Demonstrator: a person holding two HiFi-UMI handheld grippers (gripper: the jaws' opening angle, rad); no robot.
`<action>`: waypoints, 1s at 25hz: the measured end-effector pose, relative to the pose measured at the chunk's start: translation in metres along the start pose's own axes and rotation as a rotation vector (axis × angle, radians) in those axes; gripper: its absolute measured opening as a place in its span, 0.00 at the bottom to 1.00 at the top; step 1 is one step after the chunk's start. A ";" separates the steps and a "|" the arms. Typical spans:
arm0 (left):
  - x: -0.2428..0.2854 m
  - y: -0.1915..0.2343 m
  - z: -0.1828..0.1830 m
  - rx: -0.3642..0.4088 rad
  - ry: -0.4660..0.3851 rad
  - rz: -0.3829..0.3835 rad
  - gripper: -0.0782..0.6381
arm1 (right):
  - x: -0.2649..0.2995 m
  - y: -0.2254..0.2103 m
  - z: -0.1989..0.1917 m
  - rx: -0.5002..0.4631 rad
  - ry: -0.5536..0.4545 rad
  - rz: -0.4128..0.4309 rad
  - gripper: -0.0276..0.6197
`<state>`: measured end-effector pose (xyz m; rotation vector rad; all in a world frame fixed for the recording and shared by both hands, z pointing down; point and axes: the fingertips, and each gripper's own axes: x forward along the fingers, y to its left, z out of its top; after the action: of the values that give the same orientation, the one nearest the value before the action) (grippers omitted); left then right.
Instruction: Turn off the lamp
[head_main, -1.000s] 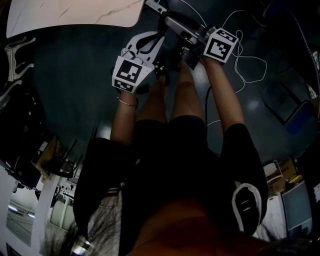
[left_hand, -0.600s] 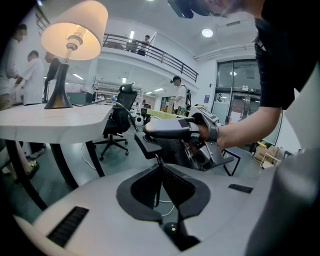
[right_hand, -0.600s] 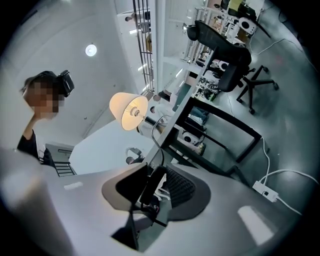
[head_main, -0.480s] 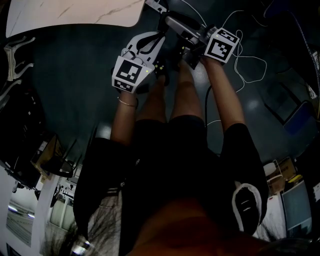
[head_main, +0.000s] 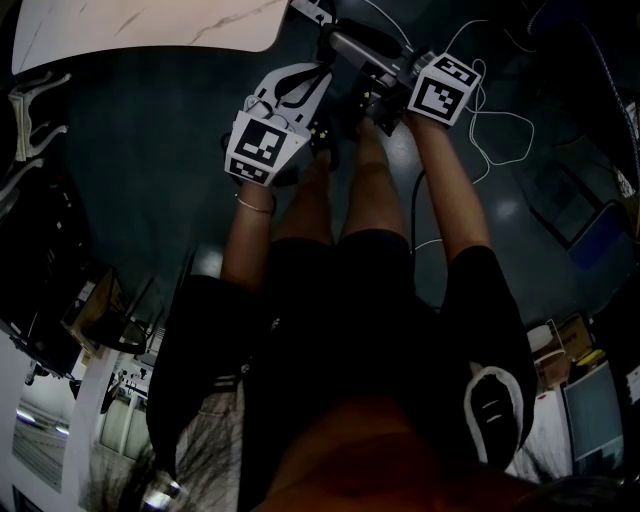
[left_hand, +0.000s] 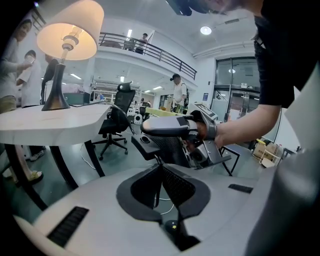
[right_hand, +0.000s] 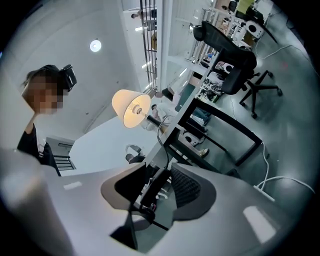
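Note:
The lamp (left_hand: 67, 35) stands lit on the white table (left_hand: 45, 127), its shade glowing in the right gripper view too (right_hand: 131, 108). Its dark cord (right_hand: 162, 127) runs down from the table edge to a black inline switch (right_hand: 155, 187). That switch lies between the jaws of my right gripper (right_hand: 159, 175), which have just been opening; the pads stand a little off it. My left gripper (left_hand: 160, 167) sits just below the right gripper (left_hand: 152, 135), shut on the thin cord. In the dark head view, both grippers (head_main: 322, 68) (head_main: 330, 42) meet beside the table (head_main: 150, 25).
Black office chairs (left_hand: 117, 117) (right_hand: 232, 60) stand beyond the table. White cables (head_main: 500, 130) and a power strip (right_hand: 265, 192) lie on the floor. People (left_hand: 20, 65) stand behind the table at the left. The person's legs (head_main: 350, 190) are below the grippers.

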<state>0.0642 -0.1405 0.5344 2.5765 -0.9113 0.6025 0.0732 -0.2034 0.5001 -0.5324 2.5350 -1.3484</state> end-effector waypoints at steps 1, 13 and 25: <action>0.001 -0.001 0.000 0.005 0.003 -0.002 0.14 | 0.001 0.001 0.000 0.003 0.005 0.010 0.25; 0.002 -0.004 0.001 0.033 0.011 -0.010 0.14 | 0.002 -0.007 -0.008 0.105 0.033 0.026 0.23; 0.002 -0.004 0.000 0.029 0.017 -0.017 0.14 | 0.001 -0.010 -0.008 0.151 0.020 0.031 0.23</action>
<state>0.0682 -0.1387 0.5349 2.5982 -0.8807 0.6357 0.0712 -0.2026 0.5129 -0.4512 2.4203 -1.5257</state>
